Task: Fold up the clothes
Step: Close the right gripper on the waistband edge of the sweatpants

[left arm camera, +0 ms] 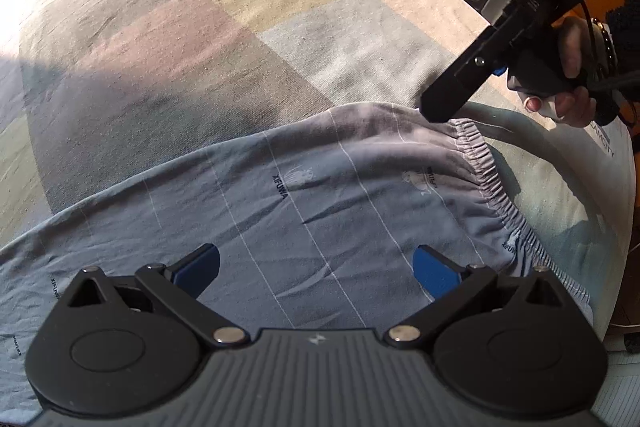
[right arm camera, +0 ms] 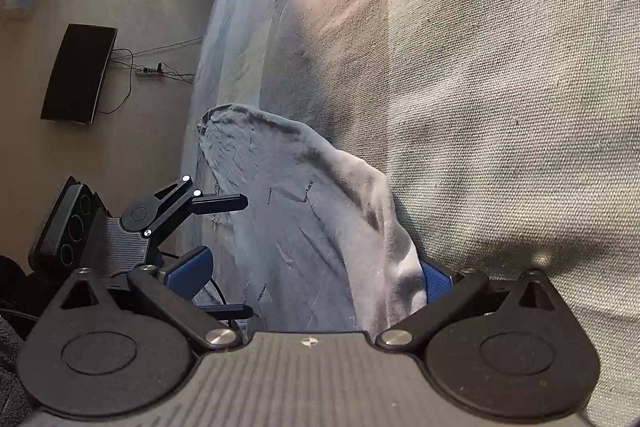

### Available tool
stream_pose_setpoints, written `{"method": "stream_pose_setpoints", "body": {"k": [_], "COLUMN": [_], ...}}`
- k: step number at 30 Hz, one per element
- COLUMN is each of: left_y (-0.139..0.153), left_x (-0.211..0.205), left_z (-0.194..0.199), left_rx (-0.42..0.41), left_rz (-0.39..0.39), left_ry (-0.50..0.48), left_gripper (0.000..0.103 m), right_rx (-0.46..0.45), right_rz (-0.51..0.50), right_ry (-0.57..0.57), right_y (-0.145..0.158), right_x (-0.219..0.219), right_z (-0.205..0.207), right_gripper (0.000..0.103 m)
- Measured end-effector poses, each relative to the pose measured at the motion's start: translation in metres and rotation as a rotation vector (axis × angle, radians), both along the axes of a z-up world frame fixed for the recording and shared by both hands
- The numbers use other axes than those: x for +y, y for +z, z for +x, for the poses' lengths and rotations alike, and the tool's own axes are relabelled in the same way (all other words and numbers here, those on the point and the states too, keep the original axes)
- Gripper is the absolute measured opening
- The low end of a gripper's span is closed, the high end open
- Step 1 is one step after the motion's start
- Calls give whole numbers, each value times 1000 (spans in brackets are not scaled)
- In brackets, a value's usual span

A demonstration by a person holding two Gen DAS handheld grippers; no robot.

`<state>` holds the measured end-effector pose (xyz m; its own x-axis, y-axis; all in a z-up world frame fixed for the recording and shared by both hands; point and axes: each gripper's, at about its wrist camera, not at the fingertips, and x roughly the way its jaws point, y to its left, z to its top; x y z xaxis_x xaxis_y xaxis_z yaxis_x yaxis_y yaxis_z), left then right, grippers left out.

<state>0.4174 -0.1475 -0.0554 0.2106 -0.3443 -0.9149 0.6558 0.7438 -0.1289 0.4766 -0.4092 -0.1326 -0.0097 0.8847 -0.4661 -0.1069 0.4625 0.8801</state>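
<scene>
Patchwork bedspread (left arm camera: 208, 27) carries grey pants (left arm camera: 304, 195), long axis running left from the elastic waistband (left arm camera: 492, 179). Left gripper (left arm camera: 316, 267) hovers over mid-fabric, jaws apart; right gripper (left arm camera: 434, 115) tips at the waistband's far corner. Right wrist view: right gripper (right arm camera: 316, 283) jaws apart, fabric bunched between; pinch unclear, far pad half hidden.

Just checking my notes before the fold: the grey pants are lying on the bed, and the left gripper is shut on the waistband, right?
Not quite. In the left wrist view the left gripper is open, hovering over the grey pants on the bed, its fingers spread wide and gripping nothing. The waistband lies off to its right.
</scene>
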Motion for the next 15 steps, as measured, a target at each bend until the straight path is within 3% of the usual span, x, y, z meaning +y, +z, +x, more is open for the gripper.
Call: {"method": "stream_pose_setpoints", "body": {"k": [6,7,9,11,14,15], "left_y": [-4,-5,-5,-5,-3,-2], "left_x": [10,11,14,15,15,16], "left_z": [0,0,-1,-3,-6,-7], "left_rx": [14,16,21,21,15,12], "left_rz": [-4,-6,-7,-4,1,3], "left_ry": [39,47,54,47,26,22], "left_gripper": [102,102,102,102,102,102], "right_rx": [-47,-46,-27,6,40,49], "right_rz": [-1,-7,-6,5,1,-3], "right_ry": [12,9,-10,-35,-25,-17], "right_y": [-3,-5,-9,-14,-14,-14], "right_x": [-10,-14,-22,-28,-32,-34], "right_z": [-6,-5,-4,-2,-6,-8], "right_gripper": [91,87,69,62,64,70]}}
